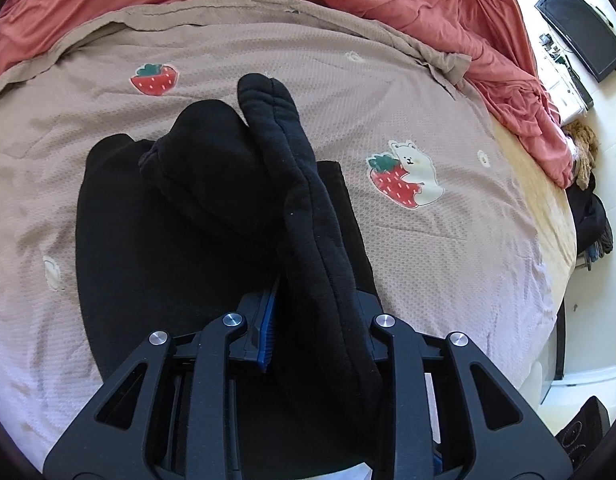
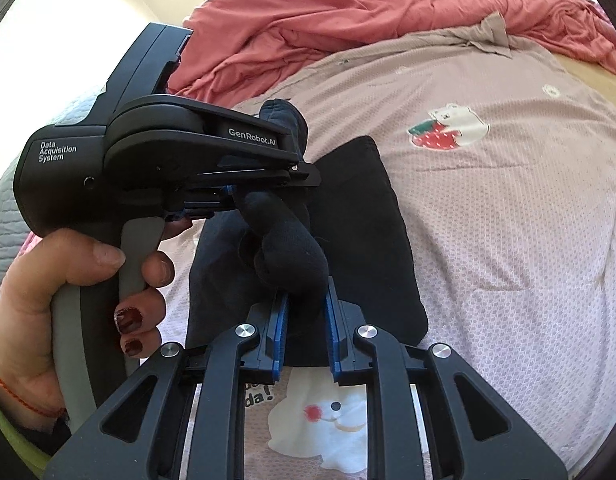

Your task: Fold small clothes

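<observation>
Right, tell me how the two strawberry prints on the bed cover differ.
The strawberry with the bear has a white bear hugging it; the plain strawberry stands alone. The bear one lies right of the black garment, the plain one beyond it to the left, and it looks larger in the left wrist view. Both are red with green leaves.

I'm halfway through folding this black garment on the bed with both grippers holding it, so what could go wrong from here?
1. The left gripper and right gripper each pinch a thick bunched roll of the black garment; layers may slip out unevenly.
2. The fold is lumpy, so it might land crooked on the flat part on the beige blanket.
</observation>
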`<act>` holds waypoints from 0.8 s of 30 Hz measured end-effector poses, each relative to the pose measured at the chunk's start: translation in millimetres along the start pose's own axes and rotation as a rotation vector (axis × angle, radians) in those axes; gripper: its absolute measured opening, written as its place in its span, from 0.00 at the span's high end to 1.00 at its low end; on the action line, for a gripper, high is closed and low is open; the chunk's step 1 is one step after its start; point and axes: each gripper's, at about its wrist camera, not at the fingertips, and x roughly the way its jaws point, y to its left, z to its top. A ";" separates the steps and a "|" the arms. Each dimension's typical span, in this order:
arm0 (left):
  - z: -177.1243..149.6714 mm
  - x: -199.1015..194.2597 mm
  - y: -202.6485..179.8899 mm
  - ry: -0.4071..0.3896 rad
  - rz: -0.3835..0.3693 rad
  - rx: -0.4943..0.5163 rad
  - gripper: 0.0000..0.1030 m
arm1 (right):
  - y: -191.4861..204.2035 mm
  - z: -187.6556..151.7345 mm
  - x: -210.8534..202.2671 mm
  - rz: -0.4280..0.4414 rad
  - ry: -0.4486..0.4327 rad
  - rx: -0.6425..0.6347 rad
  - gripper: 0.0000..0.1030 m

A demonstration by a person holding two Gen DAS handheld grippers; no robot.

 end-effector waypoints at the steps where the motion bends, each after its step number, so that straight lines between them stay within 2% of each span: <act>1: 0.2 1.2 0.4 0.001 -0.001 -0.001 0.81 | -0.7 0.4 1.1 -0.001 0.004 0.004 0.85; 10: 2.5 8.4 -2.1 0.006 -0.012 0.009 0.72 | -5.9 3.7 8.4 0.013 0.029 0.037 0.85; 13: 5.1 5.0 -3.0 -0.001 -0.045 0.009 0.57 | -6.8 4.2 10.1 0.014 0.033 0.041 0.84; 14: 6.1 1.3 -2.8 -0.015 -0.073 0.003 0.48 | -7.7 3.9 11.3 0.012 0.036 0.042 0.84; 15: 8.0 -4.6 -2.3 -0.033 -0.099 -0.005 0.46 | -9.0 3.6 12.7 0.012 0.042 0.049 0.84; 20: 11.3 -28.5 -1.4 -0.087 -0.071 -0.002 0.46 | -16.3 4.0 16.4 0.022 0.054 0.085 0.84; 24: 3.3 -48.4 15.6 -0.138 -0.048 -0.028 0.47 | -21.8 4.9 15.8 0.030 0.053 0.120 0.80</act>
